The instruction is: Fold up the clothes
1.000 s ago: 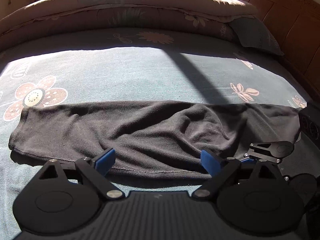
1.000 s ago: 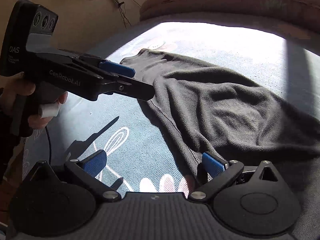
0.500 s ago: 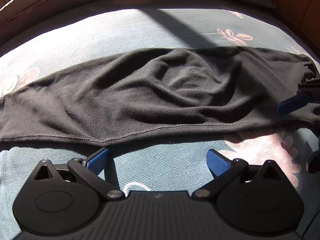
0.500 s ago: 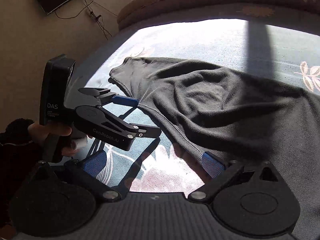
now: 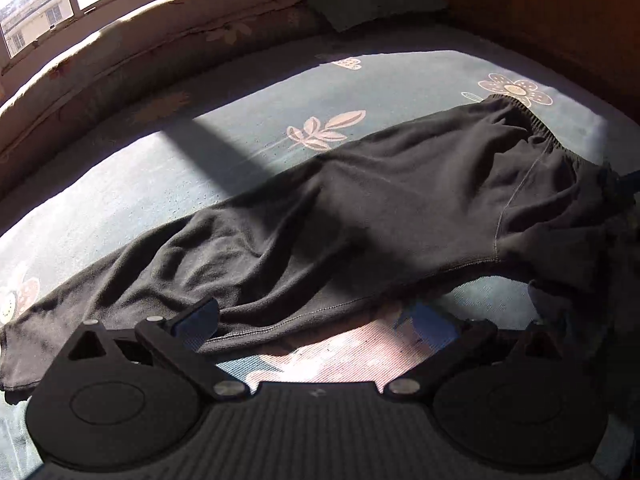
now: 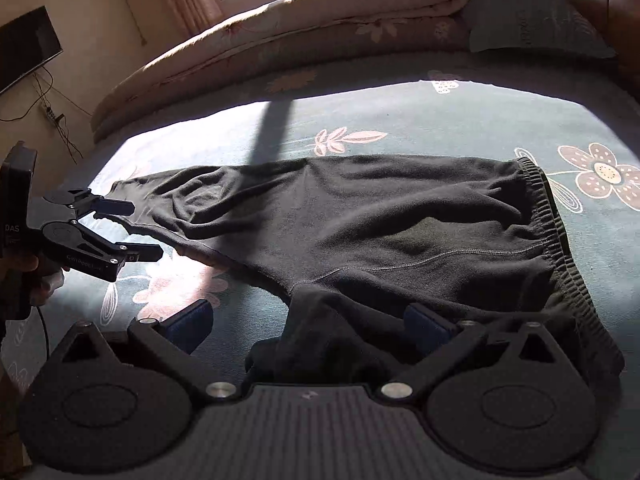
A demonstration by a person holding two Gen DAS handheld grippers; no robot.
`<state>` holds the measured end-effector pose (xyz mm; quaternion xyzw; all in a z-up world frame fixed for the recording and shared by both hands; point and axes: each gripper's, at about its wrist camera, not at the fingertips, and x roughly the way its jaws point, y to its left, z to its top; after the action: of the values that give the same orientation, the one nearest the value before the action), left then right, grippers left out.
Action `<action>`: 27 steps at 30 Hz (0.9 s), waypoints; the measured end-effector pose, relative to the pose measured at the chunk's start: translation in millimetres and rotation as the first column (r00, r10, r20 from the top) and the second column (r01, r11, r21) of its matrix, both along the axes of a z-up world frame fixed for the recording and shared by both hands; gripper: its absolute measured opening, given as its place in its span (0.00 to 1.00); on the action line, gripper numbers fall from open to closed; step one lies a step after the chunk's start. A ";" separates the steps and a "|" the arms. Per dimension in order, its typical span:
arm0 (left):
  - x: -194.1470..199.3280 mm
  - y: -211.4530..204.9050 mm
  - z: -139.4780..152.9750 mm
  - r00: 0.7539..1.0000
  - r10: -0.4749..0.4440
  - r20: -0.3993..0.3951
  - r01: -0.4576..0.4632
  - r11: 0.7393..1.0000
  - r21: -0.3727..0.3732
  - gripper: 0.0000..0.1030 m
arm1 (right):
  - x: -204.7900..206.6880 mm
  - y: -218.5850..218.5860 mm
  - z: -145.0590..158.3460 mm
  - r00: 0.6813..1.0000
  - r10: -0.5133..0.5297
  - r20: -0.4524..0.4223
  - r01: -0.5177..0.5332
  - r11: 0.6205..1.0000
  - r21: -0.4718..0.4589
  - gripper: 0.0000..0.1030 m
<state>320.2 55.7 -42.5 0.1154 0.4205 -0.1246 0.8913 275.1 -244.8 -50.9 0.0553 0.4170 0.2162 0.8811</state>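
The black trousers (image 6: 380, 232) lie stretched across the flowered bed sheet (image 6: 440, 120), elastic waistband (image 6: 548, 216) toward the wooden headboard side, leg cuff toward the wall with the television; the left claw (image 6: 132, 232) hovers spread wide just beside that cuff, nothing between its blue pads; its jaws have just been opening; the right claw (image 6: 308, 324) stands open over the crumpled crotch fabric, pads pressing nothing; a folded quilt (image 6: 320, 28) lies beyond the trousers.
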 end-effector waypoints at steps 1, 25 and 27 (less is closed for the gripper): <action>9.1 -12.9 -3.1 1.000 -0.011 -0.004 0.011 1.000 -0.017 0.99 | -8.4 -11.1 -2.5 1.000 -0.030 0.000 0.030 1.000 -0.006 1.00; -26.2 -15.7 -33.6 0.954 0.298 -0.034 -0.293 0.902 -0.318 0.99 | 107.4 -82.9 11.8 0.977 0.018 0.214 -0.009 0.999 -0.041 1.00; -29.8 -9.3 -33.6 0.946 0.323 -0.028 -0.314 0.889 -0.333 0.99 | 150.1 -95.5 2.7 0.988 -0.014 0.156 0.018 1.000 -0.023 1.00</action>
<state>290.5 46.4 -76.1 -0.1055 0.3939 -0.0444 0.9120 425.3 -340.3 -48.2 0.0309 0.3492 0.2075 0.9133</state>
